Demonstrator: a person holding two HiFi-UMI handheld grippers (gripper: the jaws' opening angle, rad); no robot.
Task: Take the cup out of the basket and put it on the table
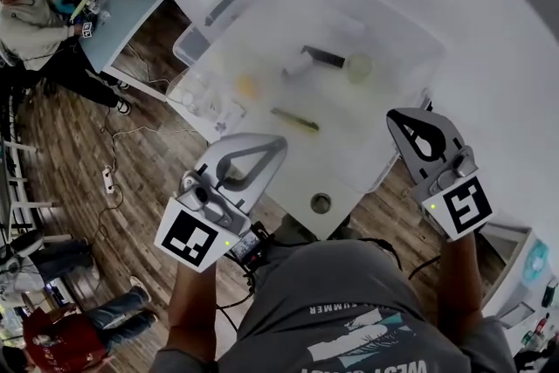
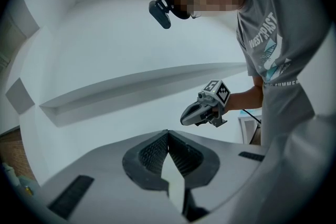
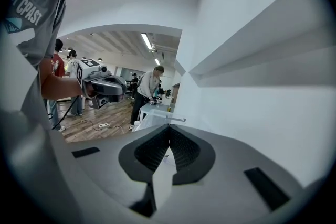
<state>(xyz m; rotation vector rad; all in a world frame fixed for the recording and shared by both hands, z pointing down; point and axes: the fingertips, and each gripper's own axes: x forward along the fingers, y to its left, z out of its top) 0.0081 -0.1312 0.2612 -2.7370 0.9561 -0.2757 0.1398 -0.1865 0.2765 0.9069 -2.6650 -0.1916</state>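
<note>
A clear plastic basket (image 1: 218, 13) stands on the white table (image 1: 489, 39) in the head view. Inside it lies a pale round cup (image 1: 358, 66) beside a dark utensil (image 1: 325, 57), a yellow piece (image 1: 248, 86) and a green stick (image 1: 294, 120). My left gripper (image 1: 279, 142) hovers near the table's front edge, shut and holding nothing. My right gripper (image 1: 395, 114) hangs to the right of the basket's near corner, also shut and holding nothing. Each gripper view shows its own jaws, left (image 2: 168, 134) and right (image 3: 168, 127), with tips touching. Both are raised off the basket.
A round hole (image 1: 320, 203) sits in the table near its front corner. Wood floor with a power strip (image 1: 107, 179) and cables lies to the left. A seated person (image 1: 31, 26) works at another desk (image 1: 122, 9); another person (image 1: 65, 336) stands at bottom left.
</note>
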